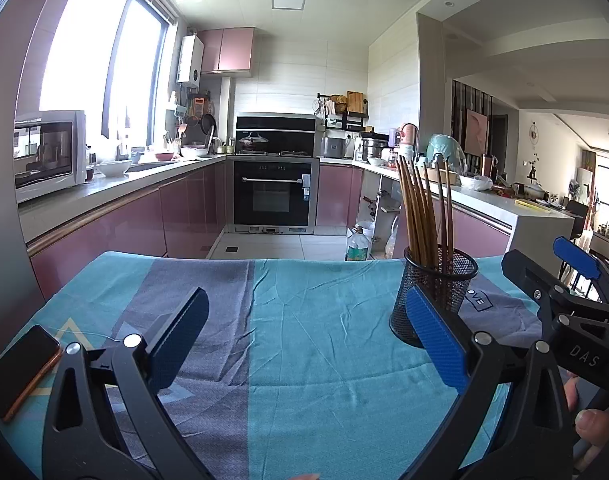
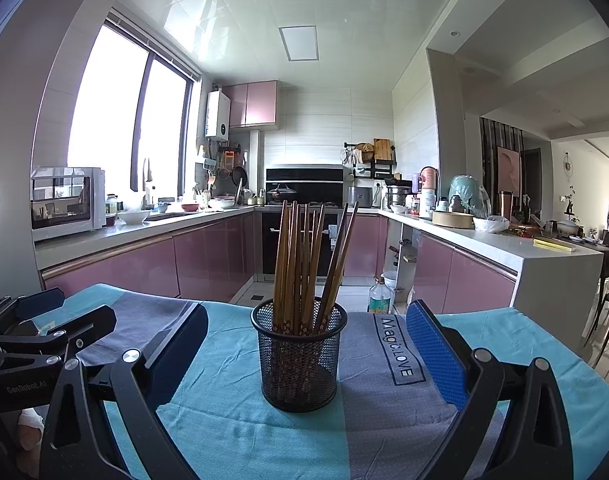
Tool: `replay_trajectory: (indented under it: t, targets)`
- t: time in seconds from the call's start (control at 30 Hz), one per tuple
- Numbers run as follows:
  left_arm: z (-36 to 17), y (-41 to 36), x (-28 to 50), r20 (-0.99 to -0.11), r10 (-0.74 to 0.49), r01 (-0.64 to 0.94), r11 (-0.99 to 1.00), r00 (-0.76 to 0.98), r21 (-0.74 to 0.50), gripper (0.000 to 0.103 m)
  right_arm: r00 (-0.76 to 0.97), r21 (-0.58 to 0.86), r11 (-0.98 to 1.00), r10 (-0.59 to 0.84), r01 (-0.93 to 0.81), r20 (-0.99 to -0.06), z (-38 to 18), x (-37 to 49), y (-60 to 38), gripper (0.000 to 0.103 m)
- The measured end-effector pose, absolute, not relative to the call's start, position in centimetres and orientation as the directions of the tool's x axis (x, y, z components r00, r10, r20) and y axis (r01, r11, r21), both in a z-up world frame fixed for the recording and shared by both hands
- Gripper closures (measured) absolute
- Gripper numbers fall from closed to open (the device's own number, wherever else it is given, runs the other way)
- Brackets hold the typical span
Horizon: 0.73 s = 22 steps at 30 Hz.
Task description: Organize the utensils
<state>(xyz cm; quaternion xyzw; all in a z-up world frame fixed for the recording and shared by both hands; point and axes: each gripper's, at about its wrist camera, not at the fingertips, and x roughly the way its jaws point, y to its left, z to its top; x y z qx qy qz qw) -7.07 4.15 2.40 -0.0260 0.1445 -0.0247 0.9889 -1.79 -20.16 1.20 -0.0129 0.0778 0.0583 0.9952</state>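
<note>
We find the brown wooden chopsticks standing bunched in a black wire-mesh cylindrical holder, which sits upright on the teal and grey striped cloth covering the counter, roughly midway across it and nearer the far edge than the near one. No loose utensil shows on the cloth in either view, so we judge the sorting is either done or not begun; we cannot say which.

We expect the chopsticks to be light, stiff and smooth, apt to slide or twist between flat pads, so we would pinch one or a few along the bare upper shaft, well above the rim, and lift straight up. The mesh holder looks light too, and top-heavy with the sticks leaning to both sides; a sideways tug could tip it. To move it whole, we would take it across the body, low down.

Our right tool is spread wide with the holder between its blue-padded fingers, gripping nothing and touching nothing that we can see. Our left tool is likewise wide open and empty over bare cloth, the holder just beyond its right finger. A dark phone in an orange case lies at the counter's near left corner.
</note>
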Motion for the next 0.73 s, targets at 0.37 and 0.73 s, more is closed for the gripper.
replay_trajectory:
  t: [0.37,0.73]
  targets:
    - [2.5,4.0,-7.2,-0.269,-0.044,0.037,0.999,0.962,-0.033,0.006,0.981,-0.008,0.993,0.115,-0.118,-0.159,1.2,-1.5,-20.4,0.007]
    - [1.4,5.4,-4.6,-0.410,-0.030,0.012,0.999,0.912,-0.047,0.006,0.933,0.002,0.997,0.074,-0.079,-0.352,0.1,1.6,-24.1,0.007]
